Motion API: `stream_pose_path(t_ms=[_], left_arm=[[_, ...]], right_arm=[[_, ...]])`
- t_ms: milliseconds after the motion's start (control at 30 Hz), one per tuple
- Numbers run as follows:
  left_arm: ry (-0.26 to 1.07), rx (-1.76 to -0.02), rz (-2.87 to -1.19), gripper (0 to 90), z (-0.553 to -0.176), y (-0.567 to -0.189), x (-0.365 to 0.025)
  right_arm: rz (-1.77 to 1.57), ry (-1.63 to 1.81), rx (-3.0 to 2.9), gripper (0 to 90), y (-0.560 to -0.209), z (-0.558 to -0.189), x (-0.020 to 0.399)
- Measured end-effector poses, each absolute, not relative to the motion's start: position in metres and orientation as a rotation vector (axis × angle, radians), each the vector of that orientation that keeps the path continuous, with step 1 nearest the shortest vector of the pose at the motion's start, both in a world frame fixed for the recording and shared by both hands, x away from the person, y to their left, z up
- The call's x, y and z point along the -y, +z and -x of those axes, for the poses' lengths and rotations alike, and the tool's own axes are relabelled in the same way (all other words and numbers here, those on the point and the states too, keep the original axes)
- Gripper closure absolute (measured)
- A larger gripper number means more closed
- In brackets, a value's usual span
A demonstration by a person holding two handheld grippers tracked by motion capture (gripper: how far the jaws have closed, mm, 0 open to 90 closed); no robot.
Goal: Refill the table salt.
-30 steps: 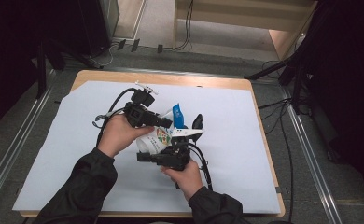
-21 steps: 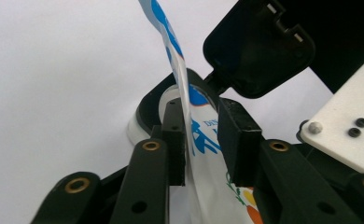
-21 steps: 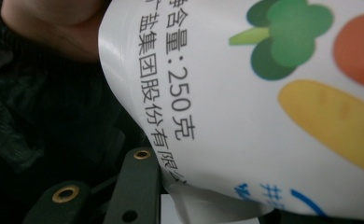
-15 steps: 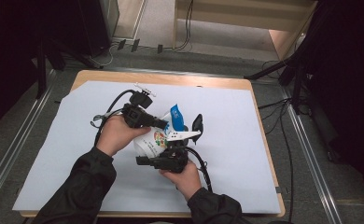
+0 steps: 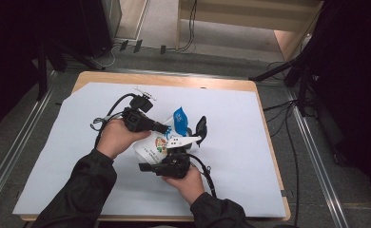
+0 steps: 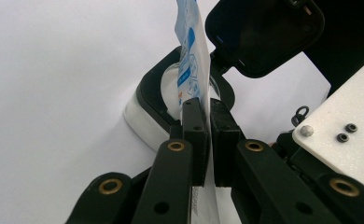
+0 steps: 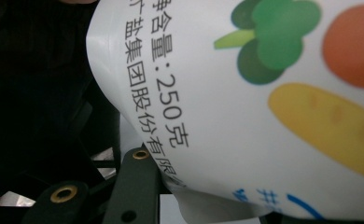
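White pouch (image 5: 161, 142), blue top, vegetable print, reads "250克"; left gripper (image 6: 207, 122) has just closed, clamping its top edge; right gripper (image 5: 186, 141) grips the body.

Wooden table (image 5: 174, 81) with a pale edge strip bare along the far side, standing on grey floor (image 5: 12, 142) between metal rails; covered almost wholly by a white sheet (image 5: 250, 142), far-left corner cut slantwise; on the sheet near the middle, a white container with black rim and open black lid (image 5: 201, 127)

Left gripper (image 5: 167, 128) fingers pinched together, just closing; right gripper (image 5: 189, 142) clamped, forearms converging.
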State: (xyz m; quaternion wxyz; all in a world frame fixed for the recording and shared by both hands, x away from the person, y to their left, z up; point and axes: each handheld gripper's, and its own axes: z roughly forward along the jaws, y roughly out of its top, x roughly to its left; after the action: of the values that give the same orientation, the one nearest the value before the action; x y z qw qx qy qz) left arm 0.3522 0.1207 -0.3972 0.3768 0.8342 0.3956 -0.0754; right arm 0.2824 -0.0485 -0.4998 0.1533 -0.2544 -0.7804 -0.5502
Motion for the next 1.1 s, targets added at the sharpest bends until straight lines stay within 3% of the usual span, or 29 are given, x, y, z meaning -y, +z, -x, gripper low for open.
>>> stream_pose_path(t_ms=[1100], left_arm=[[-0.184, -0.938, -2.105, 90.0, -0.344, -0.396, -0.140]], right_arm=[[0.767, -1.594, 2.328, 65.9, -0.509, -0.279, 0.053]])
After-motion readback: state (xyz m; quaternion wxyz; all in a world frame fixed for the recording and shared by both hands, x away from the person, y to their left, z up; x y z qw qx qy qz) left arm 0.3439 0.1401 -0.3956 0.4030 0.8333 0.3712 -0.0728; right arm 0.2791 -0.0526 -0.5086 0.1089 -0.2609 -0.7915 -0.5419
